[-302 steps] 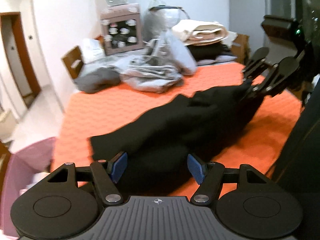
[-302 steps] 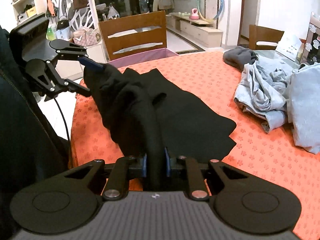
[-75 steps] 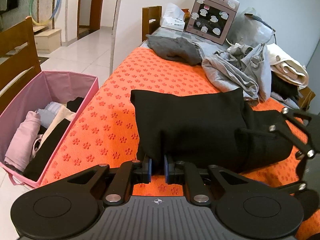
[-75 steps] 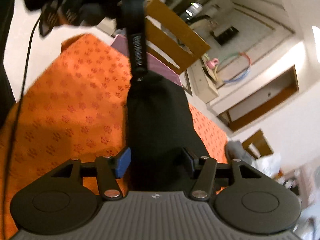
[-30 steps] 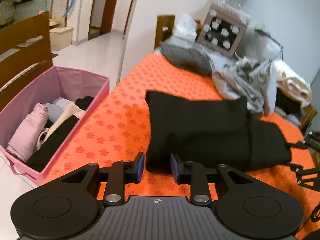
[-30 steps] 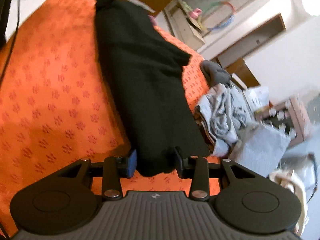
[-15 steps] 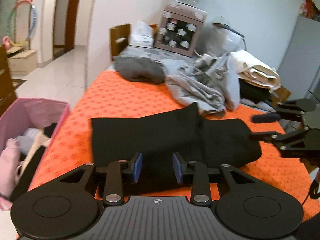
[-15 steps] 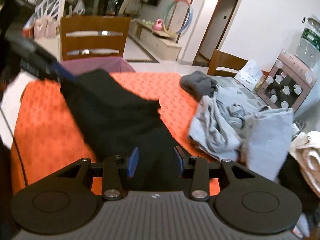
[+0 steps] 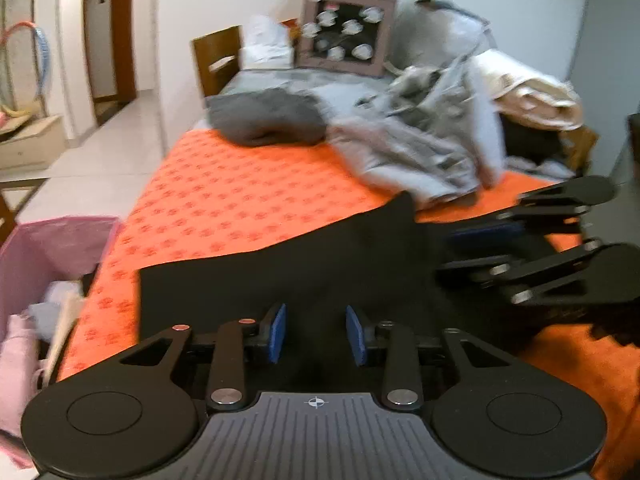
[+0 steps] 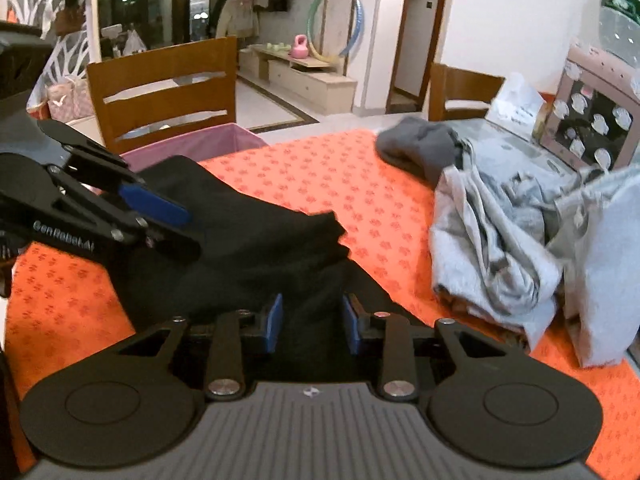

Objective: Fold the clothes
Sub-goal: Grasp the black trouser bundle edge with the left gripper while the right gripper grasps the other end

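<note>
Garment: black garment, plain dark fabric, folded into a rough rectangle, one upper corner peaking toward the grey pile; in the right wrist view its far edge looks uneven and notched, surface lumpy.
Location: lies on the orange flower-print table cover, near edge of the table, under both hand-held grippers.
Left hand-held gripper: blue pads apart, jaws closing; black fabric sits between the pads, no visible pinch, pads not pressing it.
Right hand-held gripper: blue pads apart, jaws closing; black fabric between and below them, not clamped.
Cross views: right hand-held gripper also seen side-on at the right of the left wrist view, over the garment's right end; left hand-held gripper side-on at the left of the right wrist view, over the garment's left end.
Pile: crumpled light grey clothes further along the table, apart from the black garment; dark grey garment bunched beyond it.
Bin: pink fabric bin on the floor beside the table, holds clothes.
Background: wooden chair behind the bin; pink box with white cup pattern at the table's far end.
Image quality: left wrist view slightly motion-blurred.
</note>
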The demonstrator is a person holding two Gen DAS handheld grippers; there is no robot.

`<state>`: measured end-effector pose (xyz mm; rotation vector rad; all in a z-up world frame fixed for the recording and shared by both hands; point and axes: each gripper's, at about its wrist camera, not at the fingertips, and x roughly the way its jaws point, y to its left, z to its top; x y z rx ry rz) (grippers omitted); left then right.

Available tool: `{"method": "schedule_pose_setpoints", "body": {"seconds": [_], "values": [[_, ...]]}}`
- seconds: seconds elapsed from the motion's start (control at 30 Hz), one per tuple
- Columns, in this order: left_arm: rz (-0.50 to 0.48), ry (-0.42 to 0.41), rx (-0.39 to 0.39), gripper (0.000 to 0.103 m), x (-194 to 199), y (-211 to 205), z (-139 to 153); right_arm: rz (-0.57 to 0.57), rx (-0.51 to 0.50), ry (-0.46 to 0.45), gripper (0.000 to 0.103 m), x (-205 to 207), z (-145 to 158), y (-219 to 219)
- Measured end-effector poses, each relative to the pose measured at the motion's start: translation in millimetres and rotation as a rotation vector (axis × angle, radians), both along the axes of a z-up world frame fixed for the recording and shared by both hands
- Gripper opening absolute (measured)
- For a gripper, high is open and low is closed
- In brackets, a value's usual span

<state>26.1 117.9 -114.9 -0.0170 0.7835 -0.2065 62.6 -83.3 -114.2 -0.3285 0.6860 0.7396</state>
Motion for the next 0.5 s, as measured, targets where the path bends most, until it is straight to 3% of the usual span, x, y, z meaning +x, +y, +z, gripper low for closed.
{"method": "schedule_pose_setpoints", "body": {"seconds": [0.3,0.47,0.5], "values": [[0.099,0.035,-0.097,0.006,8.5,34.8,-6.7,-0.066,0.051,0.044,0.043,11.9,-18.5,-38.2],[0.121,0.034,-0.153,0.008,2.7,53.4,2.8,-0.077,0.081,0.069,0.043,14.2,-9.0,-41.1],[0.135,0.021,-0.163,0.017,-1.1,59.2,6.9,-0.076,0.082,0.058,0.043,12.3,-2.8,-40.8]]}}
